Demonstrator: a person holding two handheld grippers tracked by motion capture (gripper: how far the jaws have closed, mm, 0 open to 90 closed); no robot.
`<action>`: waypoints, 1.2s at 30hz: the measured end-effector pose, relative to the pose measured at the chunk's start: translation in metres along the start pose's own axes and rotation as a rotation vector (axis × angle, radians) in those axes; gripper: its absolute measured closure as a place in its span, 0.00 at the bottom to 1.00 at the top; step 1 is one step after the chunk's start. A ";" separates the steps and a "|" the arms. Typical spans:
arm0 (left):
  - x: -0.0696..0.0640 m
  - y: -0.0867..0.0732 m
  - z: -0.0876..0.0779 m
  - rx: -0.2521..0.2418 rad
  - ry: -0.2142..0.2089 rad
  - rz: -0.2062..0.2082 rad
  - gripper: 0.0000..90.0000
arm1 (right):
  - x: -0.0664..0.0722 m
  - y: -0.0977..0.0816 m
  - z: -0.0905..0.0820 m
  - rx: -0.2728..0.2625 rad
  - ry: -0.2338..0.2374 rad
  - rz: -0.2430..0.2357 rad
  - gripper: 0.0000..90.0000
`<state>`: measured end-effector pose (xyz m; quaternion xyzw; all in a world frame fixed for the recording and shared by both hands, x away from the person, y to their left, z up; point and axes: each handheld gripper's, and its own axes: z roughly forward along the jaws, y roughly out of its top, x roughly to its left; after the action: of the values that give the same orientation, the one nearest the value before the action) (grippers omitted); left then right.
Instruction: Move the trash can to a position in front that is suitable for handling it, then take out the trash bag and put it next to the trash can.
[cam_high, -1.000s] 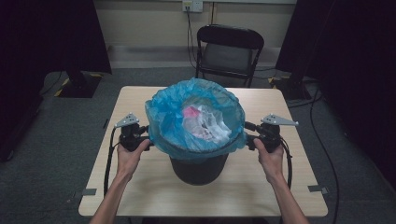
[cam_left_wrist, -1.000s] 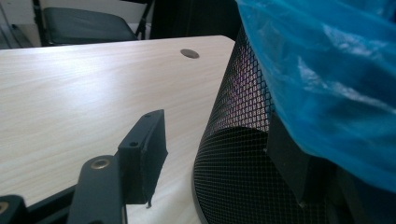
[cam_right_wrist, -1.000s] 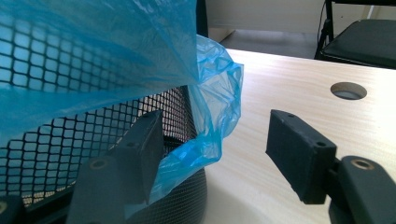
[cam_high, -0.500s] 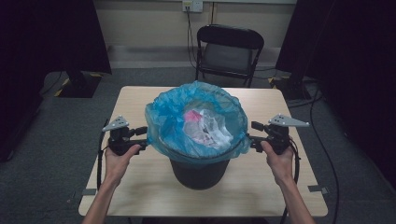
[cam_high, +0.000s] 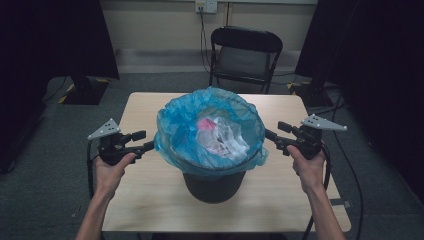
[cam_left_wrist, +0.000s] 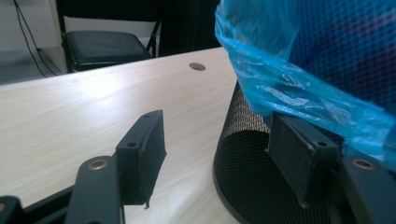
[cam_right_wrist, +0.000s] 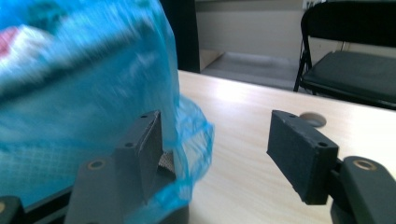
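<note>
A black mesh bin (cam_high: 215, 185) lined with a blue plastic bag (cam_high: 185, 130) stands mid-table, with crumpled white and pink rubbish (cam_high: 220, 135) inside. My left gripper (cam_high: 145, 140) is held just left of the bag's overhang, open; its jaws have just closed a little. In the left gripper view its jaws (cam_left_wrist: 217, 135) frame the bin's mesh wall (cam_left_wrist: 252, 172) under the bag (cam_left_wrist: 303, 56), apart from both. My right gripper (cam_high: 274, 130) is open at the bag's right edge, and its jaws have just been closing. A loose fold of bag (cam_right_wrist: 191, 140) hangs beside one pad, unpinched.
The light wooden table (cam_high: 150, 210) has bare room on both sides of the bin and a cable hole (cam_left_wrist: 197, 66) near its far edge. A black folding chair (cam_high: 245, 52) stands behind the table. Dark curtains flank the room.
Both hands have drawn outward from the bag's rim and risen slightly, the left one farther to the left. The bag and bin stay put.
</note>
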<state>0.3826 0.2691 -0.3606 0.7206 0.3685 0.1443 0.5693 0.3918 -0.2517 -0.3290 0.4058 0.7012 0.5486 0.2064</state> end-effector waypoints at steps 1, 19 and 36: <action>0.001 0.003 -0.003 -0.001 0.003 0.011 0.41 | 0.002 0.004 -0.001 -0.009 -0.001 -0.002 0.40; -0.029 0.045 -0.024 -0.112 -0.109 0.060 0.34 | 0.045 0.052 0.002 -0.073 0.146 -0.076 0.35; -0.066 0.090 0.029 -0.016 -0.132 0.143 0.21 | 0.075 0.070 0.013 -0.029 0.212 -0.136 0.34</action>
<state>0.3884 0.1949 -0.2720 0.7483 0.2767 0.1396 0.5864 0.3813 -0.1797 -0.2560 0.2942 0.7369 0.5833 0.1737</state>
